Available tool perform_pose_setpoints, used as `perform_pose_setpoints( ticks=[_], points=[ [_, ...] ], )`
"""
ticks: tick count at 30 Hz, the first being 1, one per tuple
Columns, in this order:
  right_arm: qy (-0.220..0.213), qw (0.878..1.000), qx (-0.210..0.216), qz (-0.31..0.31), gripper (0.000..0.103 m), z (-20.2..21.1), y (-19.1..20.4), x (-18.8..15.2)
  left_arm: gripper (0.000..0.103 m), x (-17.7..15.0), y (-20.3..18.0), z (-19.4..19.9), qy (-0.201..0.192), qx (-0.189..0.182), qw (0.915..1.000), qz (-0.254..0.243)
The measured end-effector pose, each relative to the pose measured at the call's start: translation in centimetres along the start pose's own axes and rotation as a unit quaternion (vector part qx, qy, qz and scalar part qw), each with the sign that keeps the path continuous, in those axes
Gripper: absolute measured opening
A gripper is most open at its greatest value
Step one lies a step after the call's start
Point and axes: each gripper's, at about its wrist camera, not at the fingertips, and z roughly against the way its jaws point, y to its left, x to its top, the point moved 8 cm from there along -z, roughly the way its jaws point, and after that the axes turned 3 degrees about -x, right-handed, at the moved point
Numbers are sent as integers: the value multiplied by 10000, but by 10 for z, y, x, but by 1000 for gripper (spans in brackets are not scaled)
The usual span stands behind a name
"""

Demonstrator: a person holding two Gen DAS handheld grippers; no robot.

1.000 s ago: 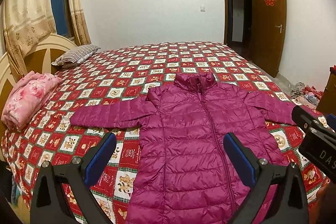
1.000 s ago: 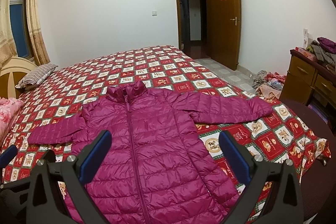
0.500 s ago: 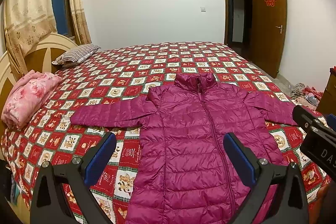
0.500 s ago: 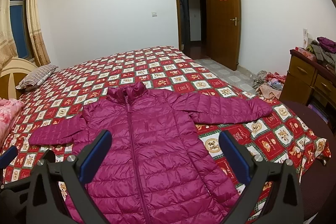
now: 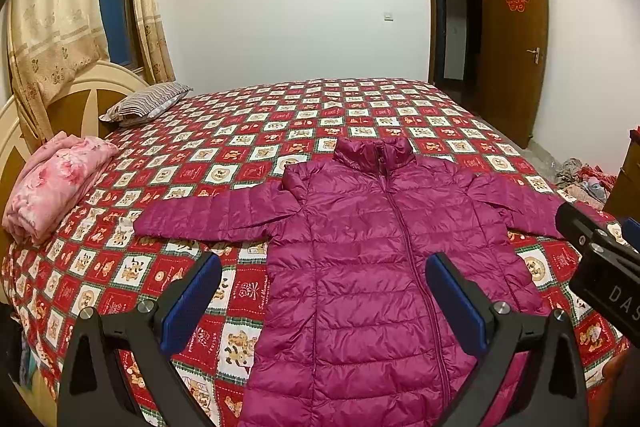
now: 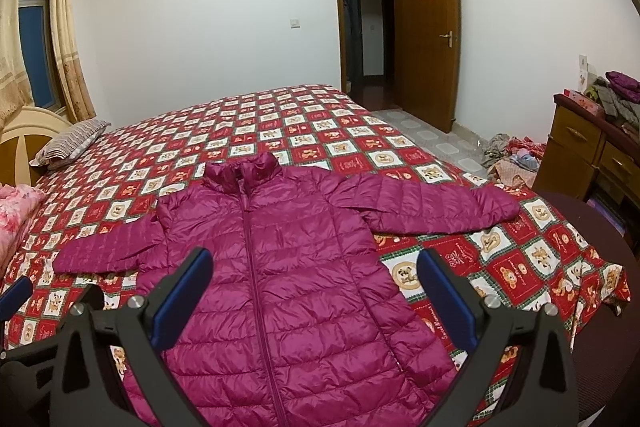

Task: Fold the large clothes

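Note:
A magenta quilted puffer jacket (image 5: 360,259) (image 6: 280,267) lies flat on the bed, zipped, collar away from me and both sleeves spread sideways. My left gripper (image 5: 324,301) hovers open above its lower left part, nothing between its blue pads. My right gripper (image 6: 314,297) hangs open over the jacket's lower right part, also holding nothing. In the left wrist view, part of the right gripper's body shows at the right edge. The jacket's hem is hidden below both views.
The bed carries a red and white patchwork quilt (image 5: 248,131) (image 6: 280,123). A folded pink blanket (image 5: 56,183) and a striped pillow (image 5: 144,103) lie by the headboard at left. A wooden dresser (image 6: 592,151) and clothes on the floor (image 6: 516,155) are at right, beside an open door (image 6: 428,39).

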Motion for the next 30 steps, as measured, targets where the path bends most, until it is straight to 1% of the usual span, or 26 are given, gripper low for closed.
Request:
perform_pose_setpoints(
  ticks=[8, 15, 23, 30],
  points=[
    [9, 10000, 11, 14, 103, 1, 1, -1, 102, -1, 0, -1, 9, -2, 10000, 0],
    [139, 9999, -34, 87, 103, -18, 4, -3, 102, -5, 5, -21, 109, 49, 9999, -22],
    [278, 9993, -228, 43, 103, -38, -11, 1, 102, -4, 8, -46, 227, -103, 9996, 166],
    [376, 9986, -374, -76, 103, -54, -33, 5, 102, -3, -3, -73, 461, 16, 9989, 65]
  ],
)
